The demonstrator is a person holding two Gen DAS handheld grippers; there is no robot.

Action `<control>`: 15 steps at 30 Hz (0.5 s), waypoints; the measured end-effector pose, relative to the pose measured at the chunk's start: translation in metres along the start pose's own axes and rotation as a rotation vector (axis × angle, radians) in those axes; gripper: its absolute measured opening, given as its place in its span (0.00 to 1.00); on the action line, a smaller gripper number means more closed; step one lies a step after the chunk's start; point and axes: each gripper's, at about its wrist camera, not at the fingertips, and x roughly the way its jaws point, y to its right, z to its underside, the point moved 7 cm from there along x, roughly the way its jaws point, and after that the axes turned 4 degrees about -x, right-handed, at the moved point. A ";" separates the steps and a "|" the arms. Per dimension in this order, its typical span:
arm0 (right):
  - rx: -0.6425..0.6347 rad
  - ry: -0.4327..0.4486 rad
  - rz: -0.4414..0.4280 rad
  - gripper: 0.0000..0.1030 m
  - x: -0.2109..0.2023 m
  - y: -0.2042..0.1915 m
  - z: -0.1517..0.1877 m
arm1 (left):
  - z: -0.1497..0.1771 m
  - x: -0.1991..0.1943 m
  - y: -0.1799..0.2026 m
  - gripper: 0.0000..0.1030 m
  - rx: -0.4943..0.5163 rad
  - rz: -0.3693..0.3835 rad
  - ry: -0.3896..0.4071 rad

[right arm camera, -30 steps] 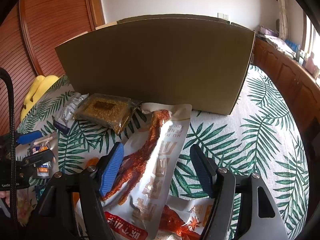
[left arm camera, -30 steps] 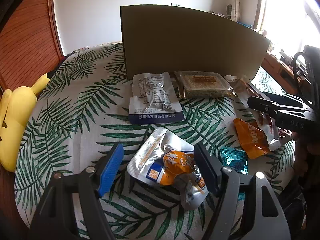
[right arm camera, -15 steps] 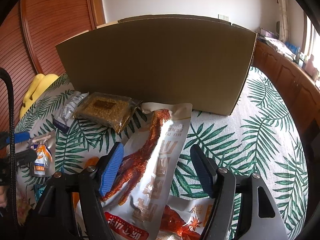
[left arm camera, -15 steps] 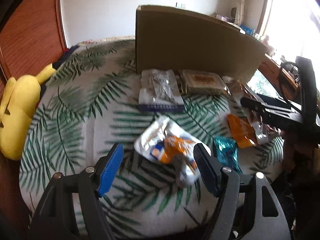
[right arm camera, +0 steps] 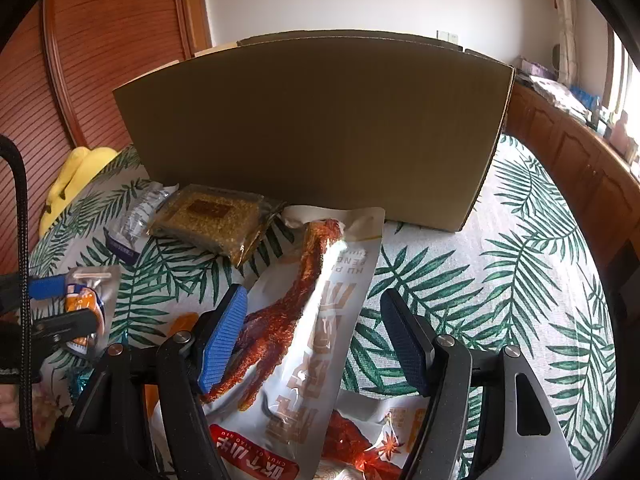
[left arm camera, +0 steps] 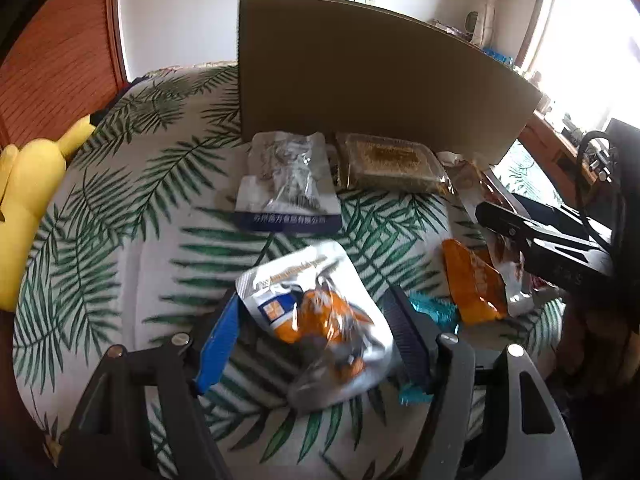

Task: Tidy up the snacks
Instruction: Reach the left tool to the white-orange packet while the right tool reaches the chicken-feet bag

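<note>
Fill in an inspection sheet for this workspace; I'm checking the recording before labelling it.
Surface: leaf-print cloth, lying flat.
Job's things: silver pouch between the left gripper's jaws; chicken-feet bag under the right gripper; grain block, clear packet, orange packet, teal wrapper; cardboard box behind.
Clutter: yellow plush toy.
Grippers: left has just been closing, pads not yet pressing; right open.
Cables: black cable.
Surroundings: wooden cabinets, window.
</note>
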 end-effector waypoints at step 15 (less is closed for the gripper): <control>-0.008 -0.009 -0.012 0.69 0.003 -0.001 -0.001 | 0.003 -0.003 -0.013 0.61 0.098 -0.070 0.018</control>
